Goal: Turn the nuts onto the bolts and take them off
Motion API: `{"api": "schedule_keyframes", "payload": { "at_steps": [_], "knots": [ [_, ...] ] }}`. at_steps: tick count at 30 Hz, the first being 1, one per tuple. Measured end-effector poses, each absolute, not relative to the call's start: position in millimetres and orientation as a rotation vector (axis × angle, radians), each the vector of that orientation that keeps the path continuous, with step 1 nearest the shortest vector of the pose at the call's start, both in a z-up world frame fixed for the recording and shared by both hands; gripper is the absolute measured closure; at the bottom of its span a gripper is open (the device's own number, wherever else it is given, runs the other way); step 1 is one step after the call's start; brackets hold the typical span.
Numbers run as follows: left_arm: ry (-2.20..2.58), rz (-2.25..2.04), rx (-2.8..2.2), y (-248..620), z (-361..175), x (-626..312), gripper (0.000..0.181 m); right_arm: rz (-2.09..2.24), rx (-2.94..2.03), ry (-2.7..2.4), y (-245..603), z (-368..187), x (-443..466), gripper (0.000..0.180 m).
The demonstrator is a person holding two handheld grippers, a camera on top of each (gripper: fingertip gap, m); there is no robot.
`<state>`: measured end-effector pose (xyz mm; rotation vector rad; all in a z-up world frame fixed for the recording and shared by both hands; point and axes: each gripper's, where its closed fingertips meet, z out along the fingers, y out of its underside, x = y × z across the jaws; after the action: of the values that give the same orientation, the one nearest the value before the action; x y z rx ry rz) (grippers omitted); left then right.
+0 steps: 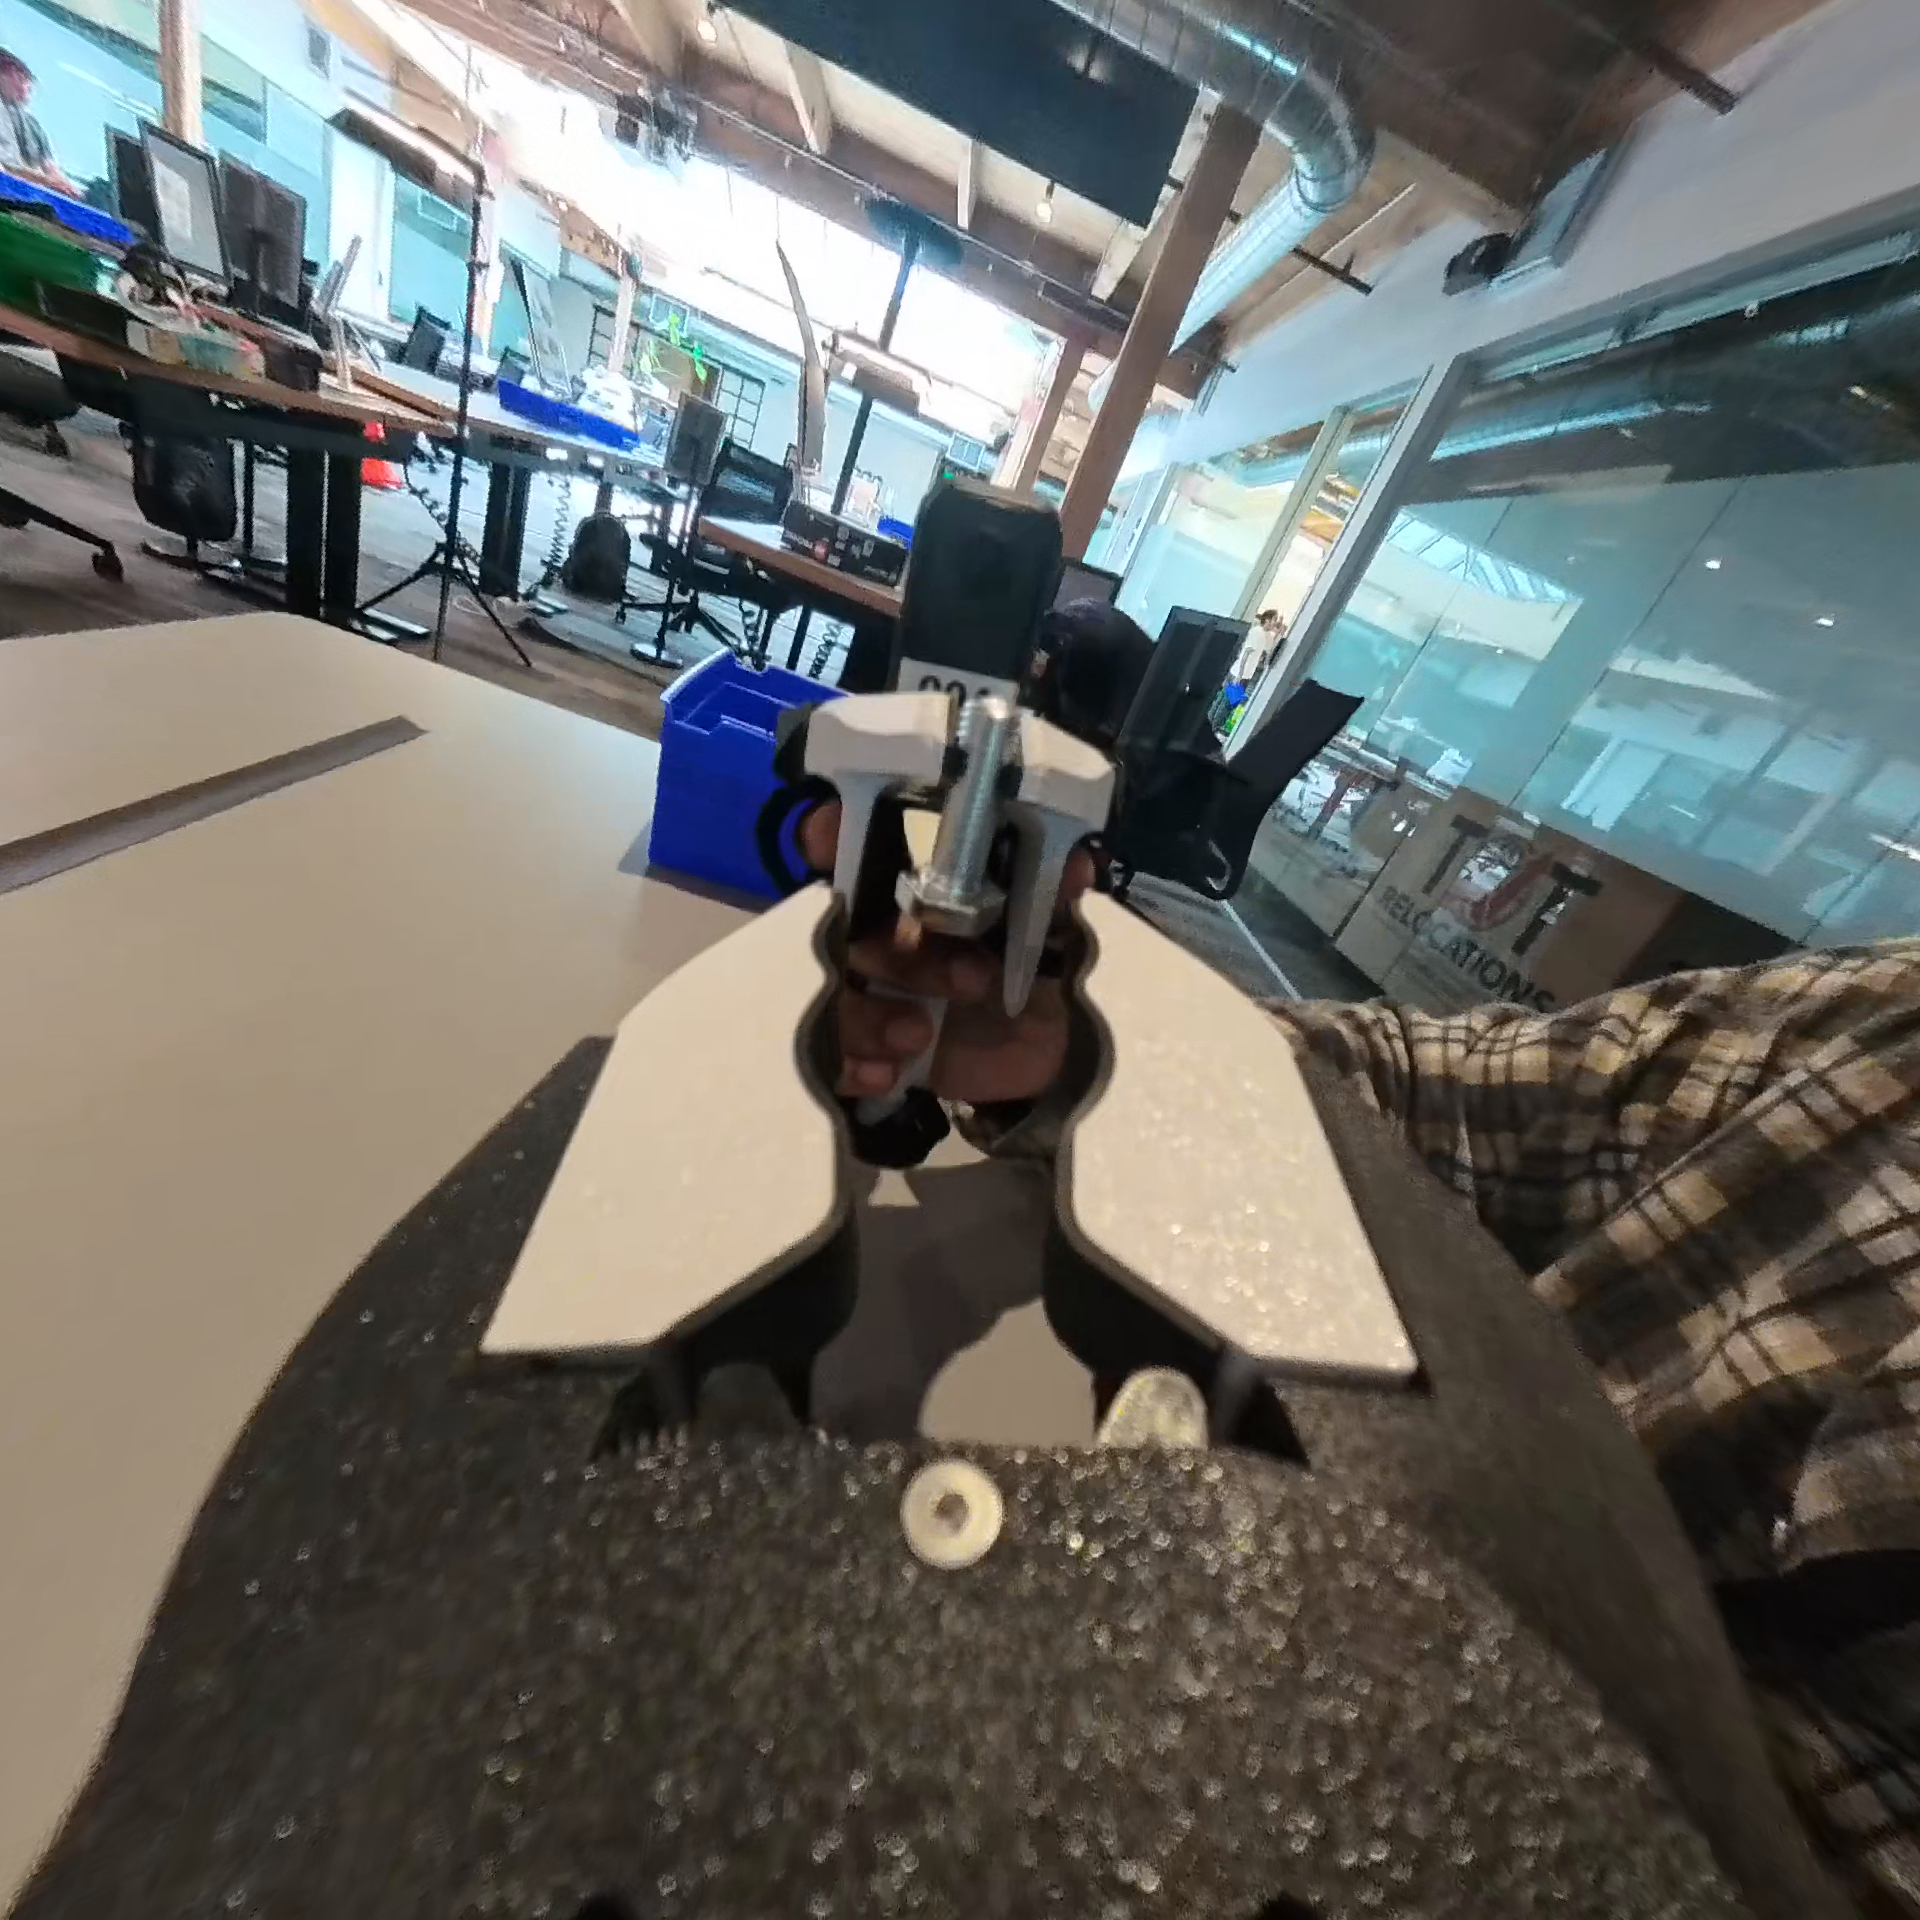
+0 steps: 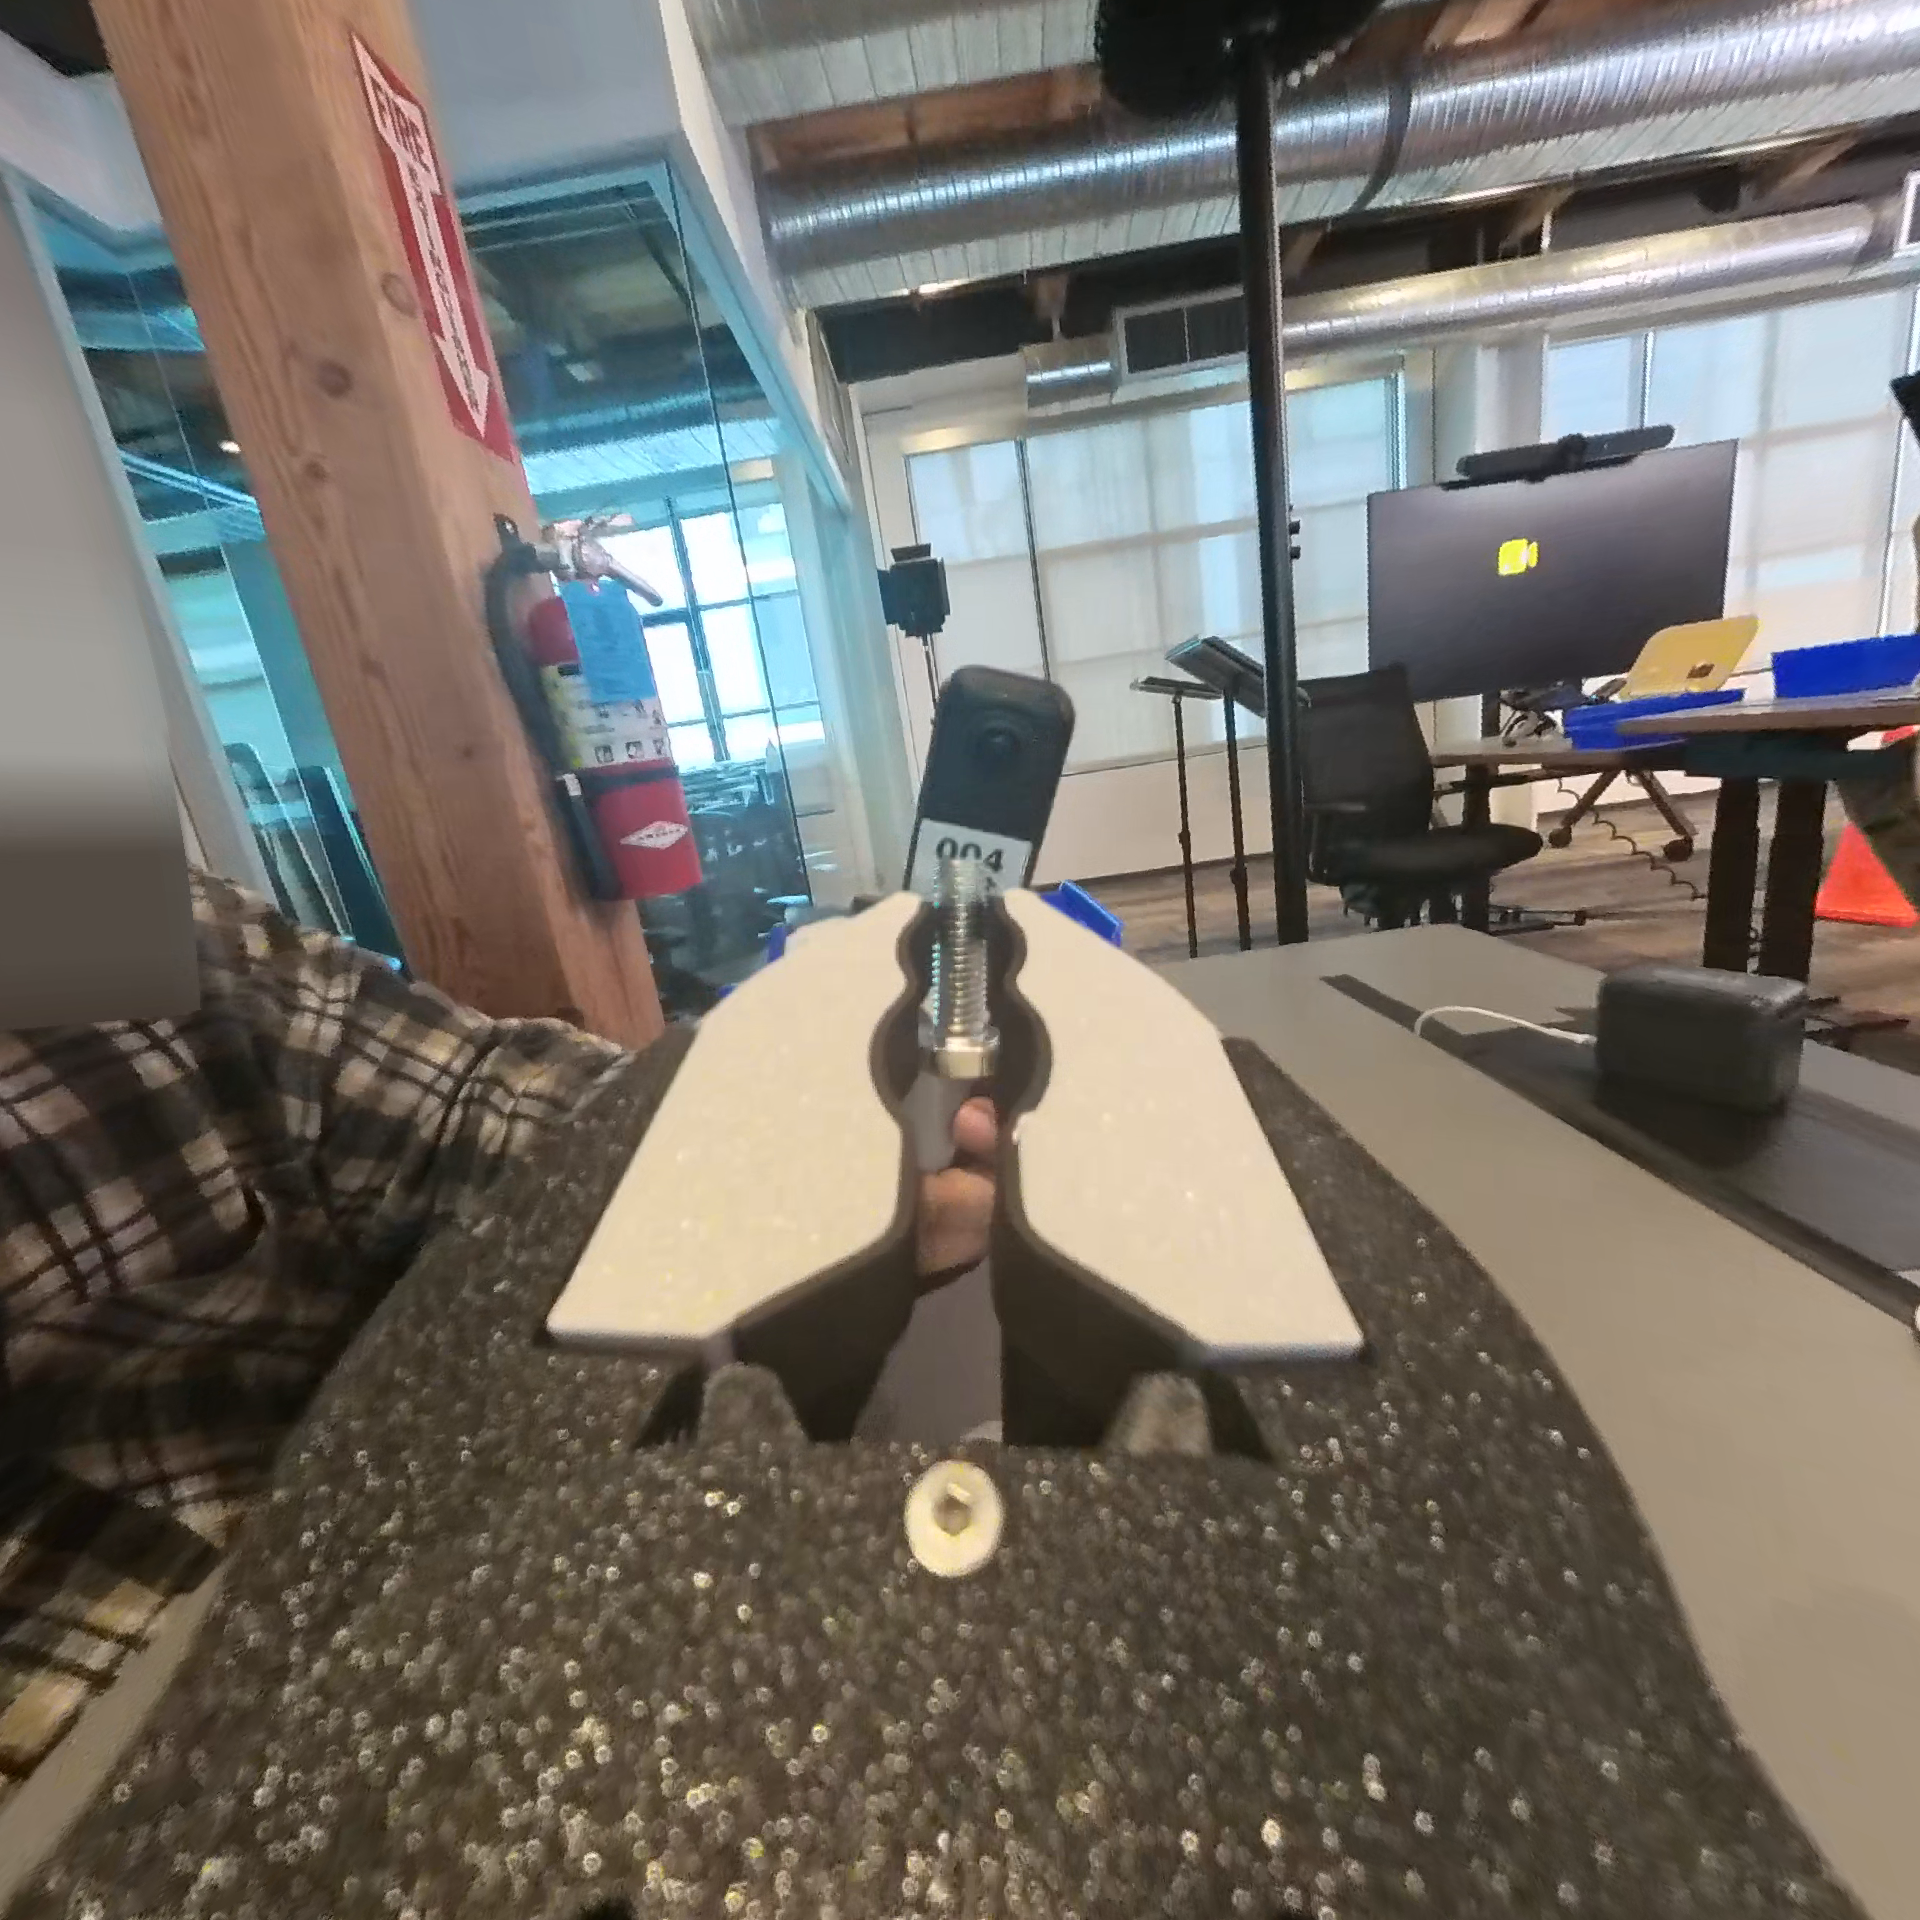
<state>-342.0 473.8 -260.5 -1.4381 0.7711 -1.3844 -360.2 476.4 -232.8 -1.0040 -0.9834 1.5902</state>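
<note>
Right tongs [image 2: 954, 940] are pressed onto a silver bolt [image 2: 954, 977], hex head toward the camera, threads pointing away. Left tongs [image 1: 951, 935] are spread just short of that bolt [image 1: 961, 821]. Behind the bolt, a black camera [image 2: 987, 769] bearing a white numbered label is seen. A blue bin [image 1: 717, 769] sits on the table [image 1: 312, 935] left of the bolt.

— What's on the grey table [image 2: 1621, 1351]?
— A dark charger block [image 2: 1699, 1044] with a white cable, sitting on a black strip. A blue bin [image 1: 717, 774] stands at the far edge.
— And behind?
— A red fire extinguisher [image 2: 634, 821] hangs on a wooden post [image 2: 343, 499]. Farther off, a dark monitor [image 2: 1548, 566], a black office chair [image 2: 1392, 790] and an orange cone [image 2: 1860, 883].
</note>
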Motion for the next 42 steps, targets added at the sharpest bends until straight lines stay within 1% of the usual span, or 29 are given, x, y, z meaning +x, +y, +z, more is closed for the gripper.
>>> {"api": "schedule_keyframes", "payload": {
  "at_steps": [4,13,16,31,42],
  "knots": [
    [0.785,-1.345,-1.444,476,-266,-343,0.147,1.624,-1.023,-0.963,477,-239,-361,0.171],
    [0.771,-1.354,-1.456,478,-269,-344,0.150,1.665,-1.061,-0.917,481,-245,-366,0.171],
    [0.776,-1.353,-1.463,478,-270,-344,0.155,1.677,-1.059,-0.907,480,-244,-367,0.171],
    [0.791,-1.352,-1.459,474,-271,-339,0.160,1.709,-1.047,-0.885,476,-243,-370,0.171],
    [0.822,-1.290,-1.464,473,-272,-341,0.161,1.664,-1.030,-0.922,474,-242,-369,0.170]
  ]
}}
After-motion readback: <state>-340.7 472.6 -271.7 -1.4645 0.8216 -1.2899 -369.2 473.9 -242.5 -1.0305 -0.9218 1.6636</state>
